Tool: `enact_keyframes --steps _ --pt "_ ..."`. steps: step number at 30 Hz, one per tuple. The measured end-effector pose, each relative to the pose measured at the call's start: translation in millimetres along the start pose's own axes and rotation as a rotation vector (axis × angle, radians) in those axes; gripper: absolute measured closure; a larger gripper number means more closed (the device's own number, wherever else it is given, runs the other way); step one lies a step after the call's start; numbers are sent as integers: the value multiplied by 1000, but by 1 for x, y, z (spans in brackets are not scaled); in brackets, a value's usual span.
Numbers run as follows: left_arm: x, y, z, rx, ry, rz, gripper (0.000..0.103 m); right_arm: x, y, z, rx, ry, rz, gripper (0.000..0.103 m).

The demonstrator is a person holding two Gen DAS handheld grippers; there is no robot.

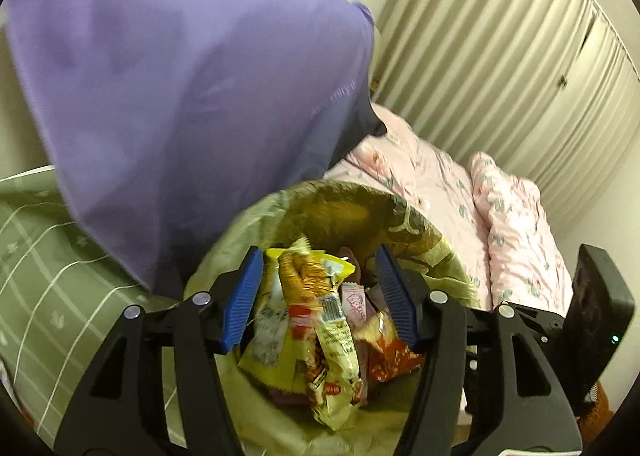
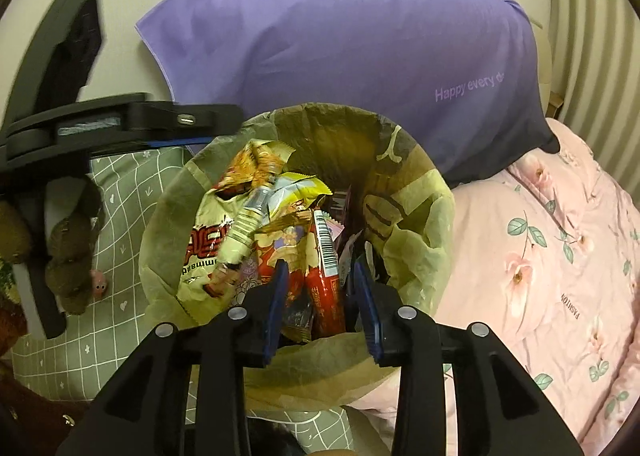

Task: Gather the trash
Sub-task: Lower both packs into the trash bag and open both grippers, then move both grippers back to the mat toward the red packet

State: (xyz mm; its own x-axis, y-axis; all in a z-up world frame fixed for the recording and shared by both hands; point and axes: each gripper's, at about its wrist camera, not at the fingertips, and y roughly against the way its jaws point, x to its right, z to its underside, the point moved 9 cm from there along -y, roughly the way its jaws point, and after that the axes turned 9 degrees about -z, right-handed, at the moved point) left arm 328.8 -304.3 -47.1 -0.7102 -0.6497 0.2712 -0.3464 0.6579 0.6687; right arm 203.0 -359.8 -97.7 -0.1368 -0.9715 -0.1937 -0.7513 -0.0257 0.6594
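A bin lined with a yellow-green bag stands by the bed, full of snack wrappers. My left gripper is open above the bin with the wrappers between its blue pads, not touching them. My right gripper is open over the bin's near side, its jaws on either side of a red wrapper without clamping it. The left gripper's body also shows in the right wrist view, left of the bin.
A purple pillow leans on the wall behind the bin. A pink floral quilt lies to the right, a green checked sheet to the left. A brown plush toy hangs at the left edge. Ribbed curtains hang behind the bed.
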Motion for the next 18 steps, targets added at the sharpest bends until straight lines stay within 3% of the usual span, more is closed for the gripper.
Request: enact_keyframes --steps 10,18 --pt "-58 54 30 92 64 -125 47 -9 16 -20 81 -3 -19 70" --pt "-130 81 78 75 159 -275 47 -39 17 -50 160 -21 -158 66"
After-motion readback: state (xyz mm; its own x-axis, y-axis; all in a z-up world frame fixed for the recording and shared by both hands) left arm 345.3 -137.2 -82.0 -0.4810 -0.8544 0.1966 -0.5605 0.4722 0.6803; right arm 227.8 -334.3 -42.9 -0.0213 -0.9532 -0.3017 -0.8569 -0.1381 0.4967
